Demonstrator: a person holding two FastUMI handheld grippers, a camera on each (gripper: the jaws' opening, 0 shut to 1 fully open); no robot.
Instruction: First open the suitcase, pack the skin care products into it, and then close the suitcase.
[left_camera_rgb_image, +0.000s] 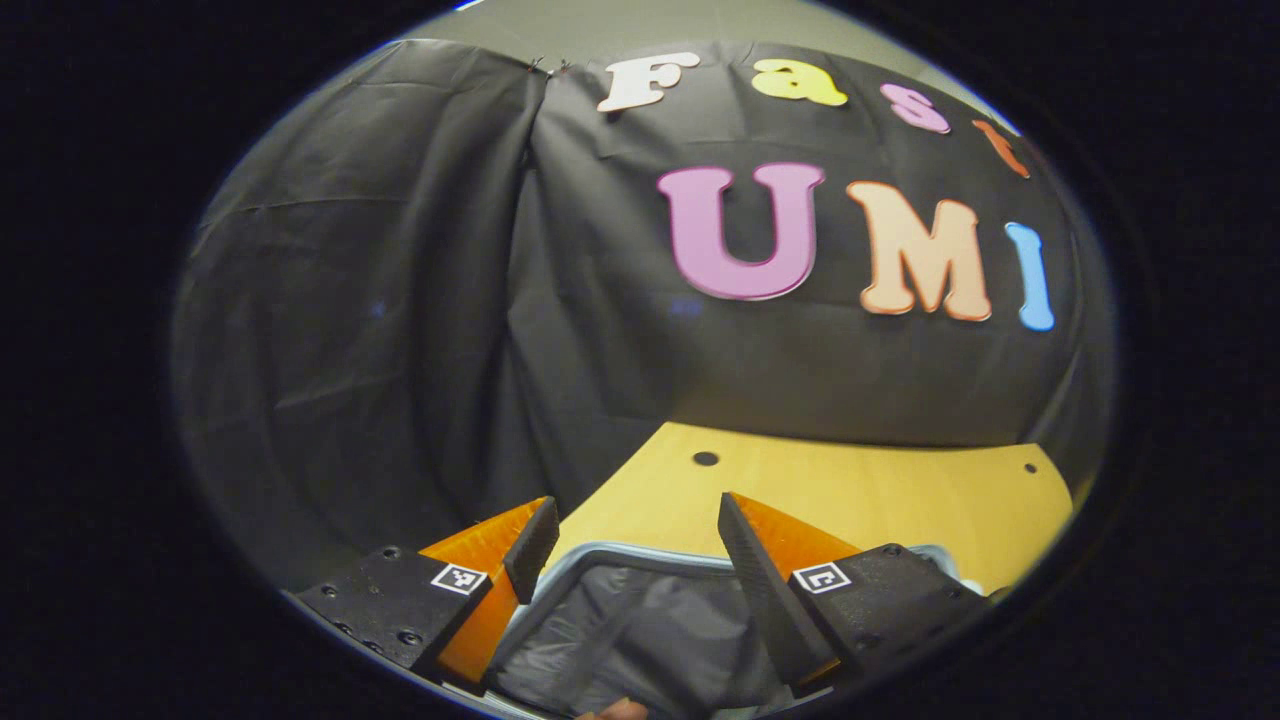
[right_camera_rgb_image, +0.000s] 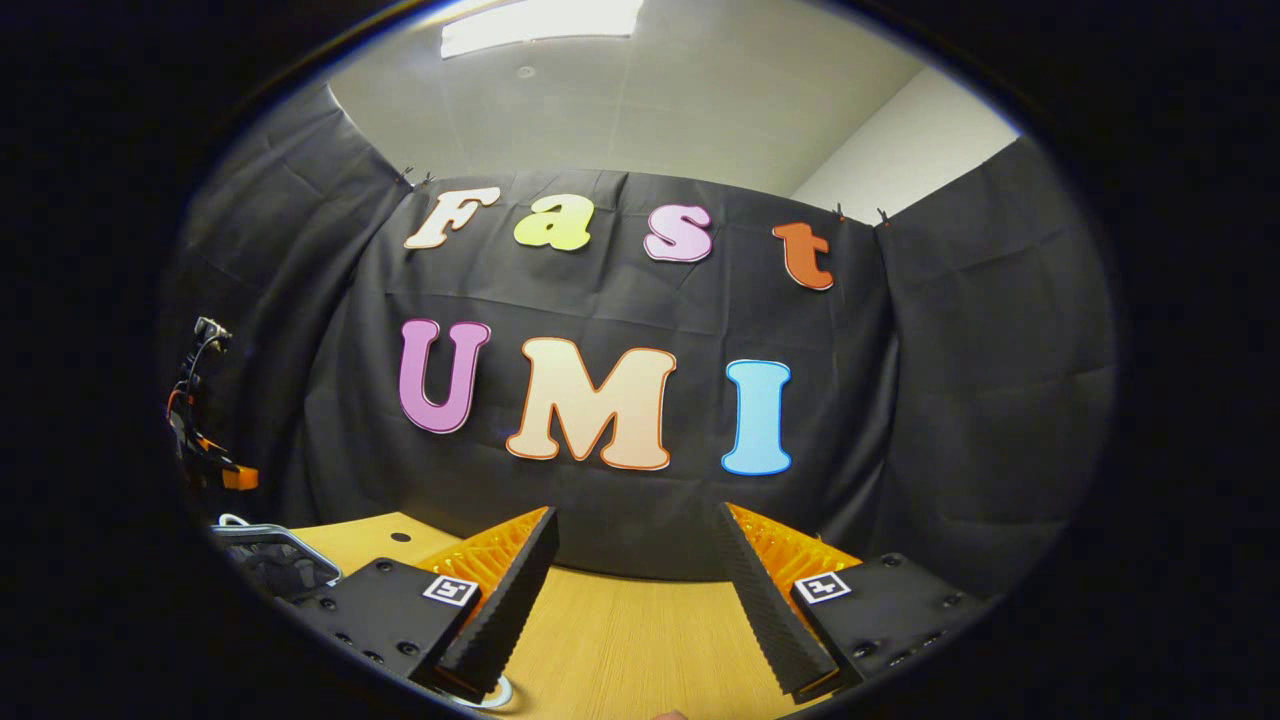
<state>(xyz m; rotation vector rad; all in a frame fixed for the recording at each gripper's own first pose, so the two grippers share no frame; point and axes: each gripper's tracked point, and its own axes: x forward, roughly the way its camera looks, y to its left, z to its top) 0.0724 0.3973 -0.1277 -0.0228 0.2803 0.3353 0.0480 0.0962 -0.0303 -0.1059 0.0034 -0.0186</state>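
Observation:
My left gripper (left_camera_rgb_image: 635, 505) is open and hovers over the suitcase (left_camera_rgb_image: 640, 556). The case has a silver rim and a grey fabric lining that shows between and below the fingers. Nothing is held between them. In the right gripper view, my right gripper (right_camera_rgb_image: 636, 515) is open over the bare wooden table (right_camera_rgb_image: 640, 630) with nothing between its fingers. A corner of the suitcase (right_camera_rgb_image: 268, 558) sits at the far left of that view. The other gripper (right_camera_rgb_image: 205, 462) hangs above that corner.
The wooden table (left_camera_rgb_image: 860, 490) runs back to the black cloth wall (left_camera_rgb_image: 400, 300) and has small round holes in it. A pale round edge (right_camera_rgb_image: 495, 693) shows beside my right gripper's left finger; I cannot tell what it is. A fingertip (left_camera_rgb_image: 615, 710) shows at the bottom.

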